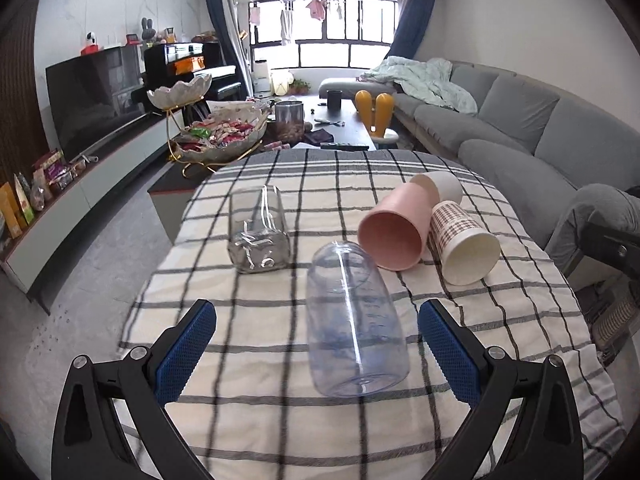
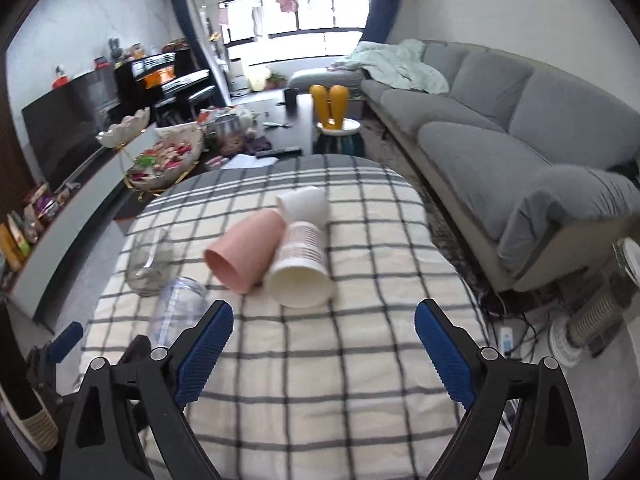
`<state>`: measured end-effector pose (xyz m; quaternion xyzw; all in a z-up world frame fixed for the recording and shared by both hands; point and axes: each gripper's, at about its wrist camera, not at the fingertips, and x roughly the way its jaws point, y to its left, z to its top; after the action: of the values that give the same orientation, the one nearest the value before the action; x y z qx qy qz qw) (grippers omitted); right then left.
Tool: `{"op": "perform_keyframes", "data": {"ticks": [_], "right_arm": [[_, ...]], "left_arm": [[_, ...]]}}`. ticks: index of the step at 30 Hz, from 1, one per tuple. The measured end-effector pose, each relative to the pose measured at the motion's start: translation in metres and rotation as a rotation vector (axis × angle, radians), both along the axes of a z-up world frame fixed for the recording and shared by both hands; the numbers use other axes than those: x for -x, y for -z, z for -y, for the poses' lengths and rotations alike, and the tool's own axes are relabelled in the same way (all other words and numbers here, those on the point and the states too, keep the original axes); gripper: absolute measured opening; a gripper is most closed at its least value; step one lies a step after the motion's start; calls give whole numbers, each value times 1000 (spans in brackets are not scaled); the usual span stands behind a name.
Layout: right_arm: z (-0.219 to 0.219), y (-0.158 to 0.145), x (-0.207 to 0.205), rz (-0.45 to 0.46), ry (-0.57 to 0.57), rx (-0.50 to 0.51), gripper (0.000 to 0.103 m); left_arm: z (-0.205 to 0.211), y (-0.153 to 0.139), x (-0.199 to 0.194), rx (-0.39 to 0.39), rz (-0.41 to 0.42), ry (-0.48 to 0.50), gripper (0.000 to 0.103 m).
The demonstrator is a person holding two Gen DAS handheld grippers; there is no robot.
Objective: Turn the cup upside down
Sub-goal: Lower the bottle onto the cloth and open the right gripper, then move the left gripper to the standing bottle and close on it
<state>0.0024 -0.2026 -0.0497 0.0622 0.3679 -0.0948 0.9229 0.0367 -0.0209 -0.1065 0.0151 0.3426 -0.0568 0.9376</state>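
Several cups lie on their sides on a checked cloth [image 1: 520, 320]. A clear bluish plastic cup [image 1: 356, 320] lies between the open fingers of my left gripper [image 1: 316, 316], base toward me. A clear glass [image 1: 258, 232] lies to its left. A pink cup [image 1: 394, 228], a plaid paper cup [image 1: 464, 244] and a white cup [image 1: 444, 186] lie together at the right. In the right wrist view my right gripper [image 2: 324, 320] is open and empty, just short of the plaid cup [image 2: 300, 264], with the pink cup [image 2: 244, 254] and bluish cup [image 2: 178, 308] to the left.
A tiered snack bowl [image 1: 222, 132] and a dark coffee table [image 1: 340, 128] stand beyond the cloth. A grey sofa [image 1: 520, 120] runs along the right. A TV cabinet [image 1: 80, 184] lines the left wall. Cables and a fan [image 2: 592, 320] lie on the floor right.
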Motion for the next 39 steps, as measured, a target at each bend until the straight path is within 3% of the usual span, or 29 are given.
{"op": "perform_keyframes", "data": {"ticks": [10, 17, 23, 32, 34, 39], "right_arm": [[26, 27, 1, -26, 45, -43, 92], [33, 47, -2, -66, 65, -77, 92], [40, 55, -4, -103, 79, -114, 92], [38, 61, -8, -136, 77, -140, 93], [38, 61, -9, -140, 78, -148, 93], [38, 61, -9, -146, 75, -156, 93]], "left_arm": [[15, 22, 1, 27, 112, -13, 103], [24, 51, -8, -3, 83, -35, 103], [33, 51, -7, -18, 94, -23, 102], [31, 59, -16, -3, 26, -23, 86], [31, 61, -18, 1, 7, -19, 76], [31, 63, -18, 6, -8, -13, 73]]}}
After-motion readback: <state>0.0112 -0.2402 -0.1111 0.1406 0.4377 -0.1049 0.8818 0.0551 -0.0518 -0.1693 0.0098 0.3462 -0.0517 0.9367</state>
